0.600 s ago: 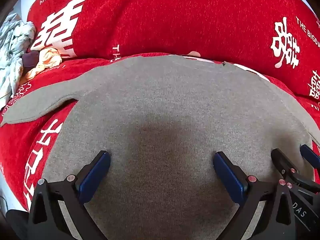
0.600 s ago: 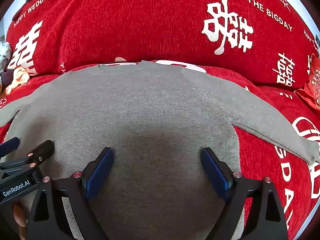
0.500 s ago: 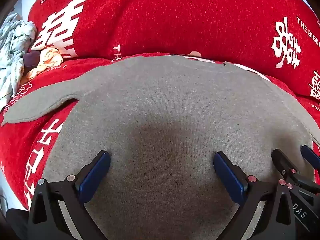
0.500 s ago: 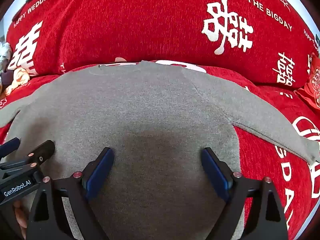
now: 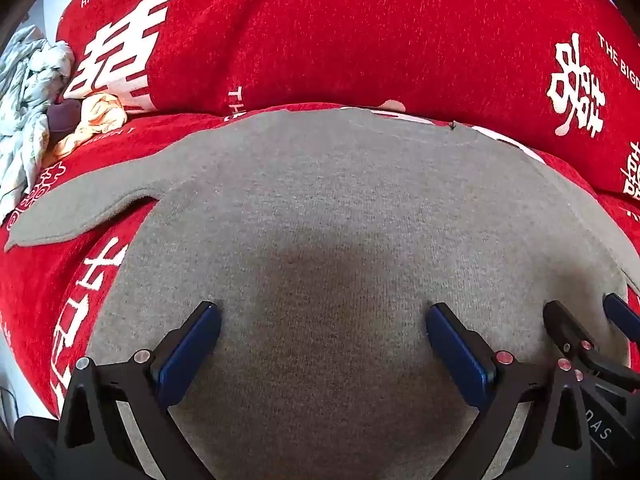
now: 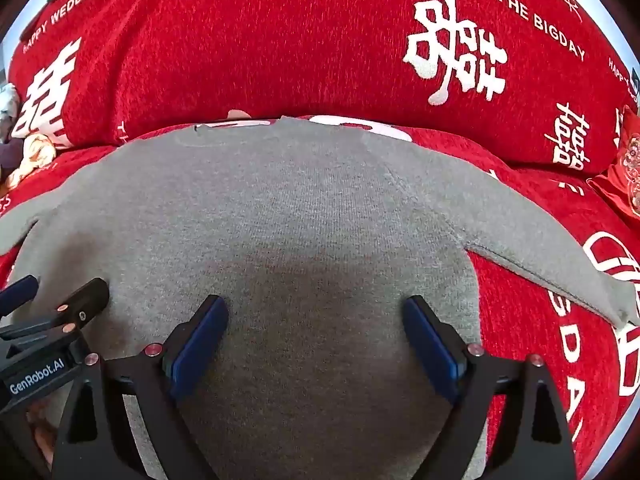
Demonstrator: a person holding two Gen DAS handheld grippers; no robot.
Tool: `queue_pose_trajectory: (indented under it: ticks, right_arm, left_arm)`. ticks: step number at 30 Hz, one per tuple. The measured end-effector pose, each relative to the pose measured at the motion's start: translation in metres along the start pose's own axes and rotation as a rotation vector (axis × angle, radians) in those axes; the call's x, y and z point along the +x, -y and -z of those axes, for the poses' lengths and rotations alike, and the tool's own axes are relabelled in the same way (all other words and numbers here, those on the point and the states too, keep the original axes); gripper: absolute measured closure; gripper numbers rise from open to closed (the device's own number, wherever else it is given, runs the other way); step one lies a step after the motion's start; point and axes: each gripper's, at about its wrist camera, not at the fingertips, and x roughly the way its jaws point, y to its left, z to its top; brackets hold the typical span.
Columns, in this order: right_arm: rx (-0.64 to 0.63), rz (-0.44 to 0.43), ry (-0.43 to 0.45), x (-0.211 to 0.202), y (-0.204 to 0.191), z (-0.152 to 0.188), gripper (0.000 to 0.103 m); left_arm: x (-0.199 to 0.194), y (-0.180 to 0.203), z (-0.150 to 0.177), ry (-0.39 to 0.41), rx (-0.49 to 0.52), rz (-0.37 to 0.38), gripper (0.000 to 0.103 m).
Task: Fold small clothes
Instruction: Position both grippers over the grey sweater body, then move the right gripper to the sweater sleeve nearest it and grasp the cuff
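A small grey knit sweater (image 5: 340,208) lies spread flat on a red sofa seat, neckline at the far side, sleeves out to both sides; it also shows in the right wrist view (image 6: 304,216). My left gripper (image 5: 323,312) is open and empty, low over the sweater's near left part. My right gripper (image 6: 316,306) is open and empty, low over the near right part. The right gripper's fingers (image 5: 560,320) show at the lower right of the left wrist view, and the left gripper's fingers (image 6: 86,294) show at the lower left of the right wrist view.
The red sofa cover (image 5: 360,32) with white lettering rises as a backrest behind the sweater. A heap of pale blue and orange clothes (image 5: 36,92) lies at the far left. A red cushion (image 6: 624,176) sits at the far right.
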Motion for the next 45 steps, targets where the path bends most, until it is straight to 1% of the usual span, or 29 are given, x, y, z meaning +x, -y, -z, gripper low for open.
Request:
queue_pose_trajectory:
  ticks: [3, 6, 10, 13, 17, 23, 33, 38, 40, 45]
  right_arm:
    - [-0.023, 0.001, -0.021, 0.000, -0.001, -0.003, 0.011]
    - [-0.030, -0.009, -0.051, -0.002, 0.000, -0.009, 0.011]
    - [-0.048, -0.038, -0.037, -0.011, 0.001, -0.012, 0.011]
    - [-0.059, -0.035, -0.025, -0.018, 0.004, -0.016, 0.011]
    - [-0.050, -0.029, -0.011, -0.027, 0.015, -0.021, 0.011]
    - [0.017, -0.026, -0.001, -0.034, 0.047, -0.028, 0.011]
    - [0.121, 0.030, 0.020, -0.040, 0.109, -0.036, 0.011]
    - [0.171, 0.060, 0.021, -0.041, 0.140, -0.035, 0.011]
    - [0.184, 0.071, 0.021, -0.043, 0.149, -0.033, 0.011]
    - [0.217, 0.096, 0.021, -0.045, 0.173, -0.027, 0.011]
  left_arm:
    - [-0.001, 0.000, 0.000, -0.005, 0.001, 0.000, 0.000]
    - [-0.001, 0.001, -0.005, -0.035, 0.020, -0.003, 0.000]
    - [-0.007, 0.007, -0.007, -0.030, 0.043, -0.018, 0.000]
    - [-0.010, 0.014, -0.006, -0.026, 0.065, -0.025, 0.000]
    - [-0.017, 0.024, -0.009, -0.014, 0.080, -0.014, 0.000]
    - [-0.025, 0.044, -0.019, 0.007, 0.120, -0.003, 0.000]
    - [-0.030, 0.097, -0.038, 0.008, 0.184, 0.007, 0.000]
    - [-0.031, 0.118, -0.041, -0.004, 0.209, 0.020, 0.000]
    - [-0.031, 0.134, -0.042, -0.003, 0.225, 0.017, 0.000]
    - [-0.033, 0.154, -0.040, -0.005, 0.258, 0.023, 0.000]
